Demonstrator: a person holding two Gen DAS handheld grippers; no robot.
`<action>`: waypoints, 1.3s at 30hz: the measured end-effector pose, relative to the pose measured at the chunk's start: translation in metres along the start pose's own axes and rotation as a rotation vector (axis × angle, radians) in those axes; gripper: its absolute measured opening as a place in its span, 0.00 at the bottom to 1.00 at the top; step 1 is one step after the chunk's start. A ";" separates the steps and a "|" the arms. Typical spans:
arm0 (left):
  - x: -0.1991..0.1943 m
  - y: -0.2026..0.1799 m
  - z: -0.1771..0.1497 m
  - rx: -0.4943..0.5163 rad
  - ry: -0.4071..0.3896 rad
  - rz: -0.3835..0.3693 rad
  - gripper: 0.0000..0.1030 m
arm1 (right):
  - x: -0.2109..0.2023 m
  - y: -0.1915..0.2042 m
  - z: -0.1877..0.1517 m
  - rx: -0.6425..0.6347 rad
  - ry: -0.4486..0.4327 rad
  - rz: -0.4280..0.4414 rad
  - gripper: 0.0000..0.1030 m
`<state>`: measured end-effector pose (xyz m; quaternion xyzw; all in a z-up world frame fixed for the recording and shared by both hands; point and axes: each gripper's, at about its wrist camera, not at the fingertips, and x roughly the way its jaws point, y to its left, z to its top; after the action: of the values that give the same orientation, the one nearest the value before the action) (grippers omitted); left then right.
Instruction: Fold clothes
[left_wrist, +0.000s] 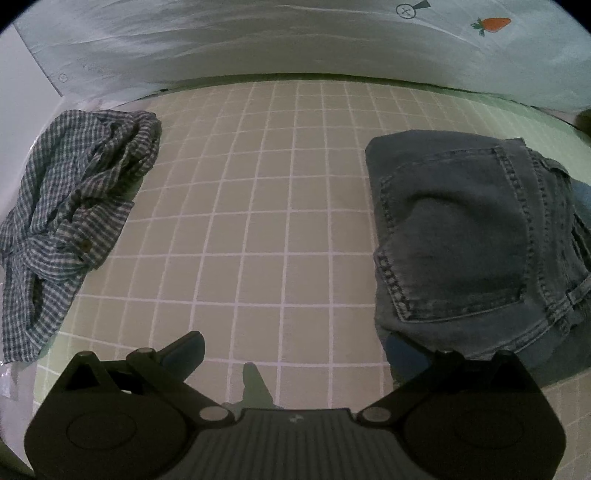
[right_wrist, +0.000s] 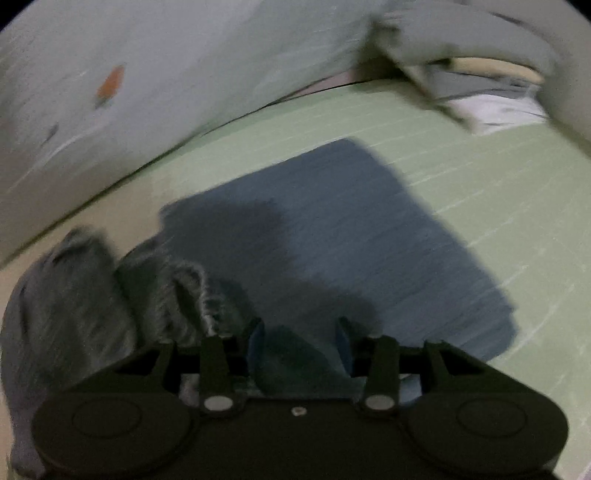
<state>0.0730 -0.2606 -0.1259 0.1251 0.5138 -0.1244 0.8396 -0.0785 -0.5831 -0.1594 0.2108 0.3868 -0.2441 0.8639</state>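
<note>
Folded blue jeans (left_wrist: 461, 240) lie on the right of the grid mat (left_wrist: 258, 221), back pocket up. My left gripper (left_wrist: 295, 349) is open wide above the mat, holding nothing; its right finger (left_wrist: 406, 354) sits at the jeans' near edge. In the blurred right wrist view, the jeans (right_wrist: 351, 229) spread flat across the green cloth (right_wrist: 480, 166), bunched at the left. My right gripper (right_wrist: 300, 338) hangs low over them with its pads apart. A raised fold of denim (right_wrist: 295, 365) stands between the fingers, and I see no pad pressing on it.
A crumpled blue-and-white checked shirt (left_wrist: 74, 221) lies at the mat's left edge. A pale sheet with a carrot print (left_wrist: 493, 24) rises behind the mat. More pale bedding (right_wrist: 461, 48) is heaped at the far right.
</note>
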 end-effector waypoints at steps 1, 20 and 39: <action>0.000 -0.001 -0.001 -0.001 0.002 -0.002 1.00 | -0.001 0.008 -0.008 -0.028 0.010 0.024 0.43; 0.020 -0.022 0.012 -0.038 0.038 -0.101 1.00 | -0.035 0.022 -0.006 -0.113 -0.021 0.098 0.98; 0.051 -0.051 0.027 -0.091 0.072 -0.259 0.90 | -0.056 -0.034 -0.014 -0.068 -0.048 -0.054 1.00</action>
<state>0.1005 -0.3216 -0.1641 0.0241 0.5606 -0.2037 0.8023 -0.1391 -0.5879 -0.1314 0.1648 0.3798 -0.2588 0.8727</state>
